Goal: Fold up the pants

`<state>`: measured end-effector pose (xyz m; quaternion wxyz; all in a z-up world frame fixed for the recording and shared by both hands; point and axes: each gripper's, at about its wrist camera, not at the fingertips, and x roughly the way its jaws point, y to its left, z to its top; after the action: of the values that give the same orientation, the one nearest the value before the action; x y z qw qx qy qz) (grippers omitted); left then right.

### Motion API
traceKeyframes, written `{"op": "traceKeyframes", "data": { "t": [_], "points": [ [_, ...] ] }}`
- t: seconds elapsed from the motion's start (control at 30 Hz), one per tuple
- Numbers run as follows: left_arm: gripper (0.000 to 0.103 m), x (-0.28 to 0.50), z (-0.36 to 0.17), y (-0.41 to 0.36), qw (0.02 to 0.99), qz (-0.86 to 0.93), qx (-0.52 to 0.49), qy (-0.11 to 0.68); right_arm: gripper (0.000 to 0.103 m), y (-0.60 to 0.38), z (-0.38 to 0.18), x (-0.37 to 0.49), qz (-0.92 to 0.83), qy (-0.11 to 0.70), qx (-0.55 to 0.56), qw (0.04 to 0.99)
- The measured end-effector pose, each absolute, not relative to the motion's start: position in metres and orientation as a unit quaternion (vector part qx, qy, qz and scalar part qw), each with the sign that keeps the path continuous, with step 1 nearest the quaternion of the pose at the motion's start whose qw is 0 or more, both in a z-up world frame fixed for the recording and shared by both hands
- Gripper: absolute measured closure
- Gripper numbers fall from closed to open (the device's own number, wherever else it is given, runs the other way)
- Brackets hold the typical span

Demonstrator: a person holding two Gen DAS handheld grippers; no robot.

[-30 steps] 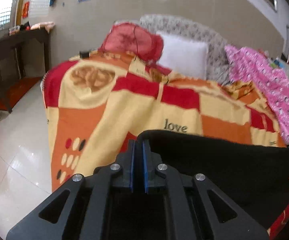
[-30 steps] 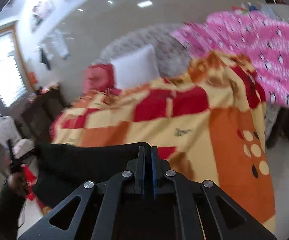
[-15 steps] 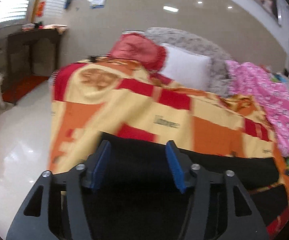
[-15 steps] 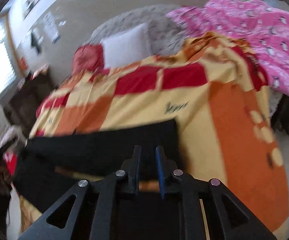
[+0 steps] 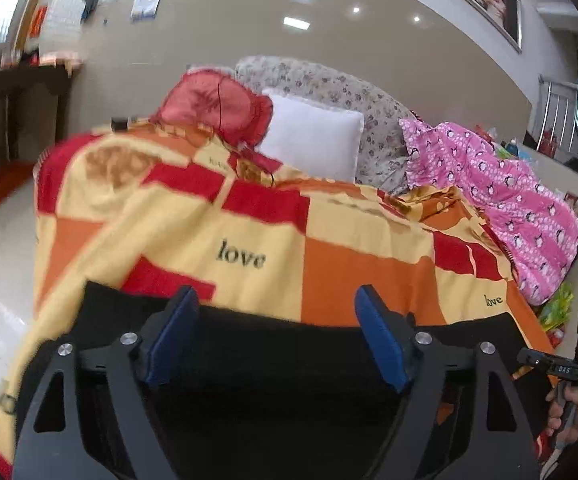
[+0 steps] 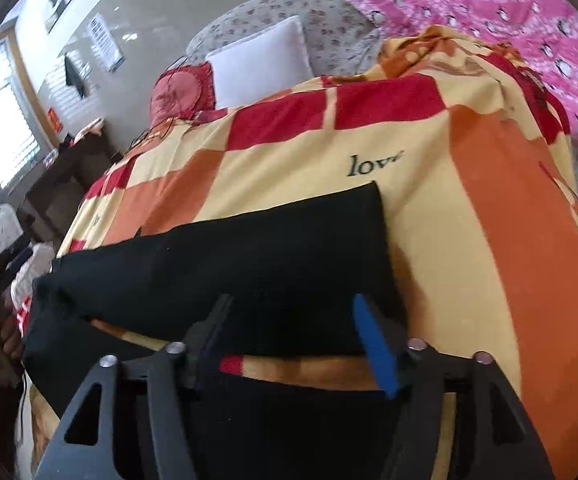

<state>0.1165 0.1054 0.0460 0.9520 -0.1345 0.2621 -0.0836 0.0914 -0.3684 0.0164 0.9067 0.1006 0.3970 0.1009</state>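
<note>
the left gripper point(image 5: 275, 334) is wide open w/ blue pads point(image 5: 377, 340). its jaws have just been opening, and the black pants point(image 5: 289, 364) lie under and between them, but the pads don't press on the cloth. the right gripper point(image 6: 293, 340) is wide open too, jaws just been opening, w/ the pants point(image 6: 273, 256) below and nothing pinched. the pants are plain black, soft and flat, folded over into a long band. they lie across the near end of the bed, on a blanket point(image 5: 329, 248) w/ red, orange & yellow squares and the word "love". farther back are a white pillow point(image 5: 313, 136), a red cushion point(image 5: 217, 108) & a pink quilt point(image 5: 501, 204).
</note>
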Motion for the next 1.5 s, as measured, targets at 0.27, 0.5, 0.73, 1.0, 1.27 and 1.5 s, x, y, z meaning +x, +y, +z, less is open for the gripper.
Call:
{"op": "traceKeyframes", "data": {
  "t": [0.27,0.5,0.73,1.0,1.27,1.5],
  "points": [
    [0.02,0.129,0.018,0.142,0.913,-0.086,-0.252,0.309,0.031,-0.373,0.016,0.087,0.112,0.387,0.114,0.908],
    [0.019,0.13,0.018,0.145,0.911,-0.092,-0.258,0.308,0.031,-0.368,0.017,0.085,0.103,0.384,0.098,0.912],
    [0.019,0.13,0.018,0.145,0.911,-0.093,-0.261,0.306,0.031,-0.369,0.017,0.084,0.098,0.384,0.097,0.913],
    [0.019,0.129,0.017,0.146,0.91,-0.096,-0.266,0.303,0.031,-0.368,0.018,0.082,0.092,0.383,0.096,0.914],
    [0.019,0.128,0.017,0.147,0.909,-0.097,-0.269,0.302,0.031,-0.368,0.018,0.082,0.087,0.383,0.094,0.915],
    [0.019,0.126,0.017,0.147,0.909,-0.098,-0.272,0.3,0.031,-0.369,0.018,0.081,0.082,0.382,0.092,0.916]
  ]
}}
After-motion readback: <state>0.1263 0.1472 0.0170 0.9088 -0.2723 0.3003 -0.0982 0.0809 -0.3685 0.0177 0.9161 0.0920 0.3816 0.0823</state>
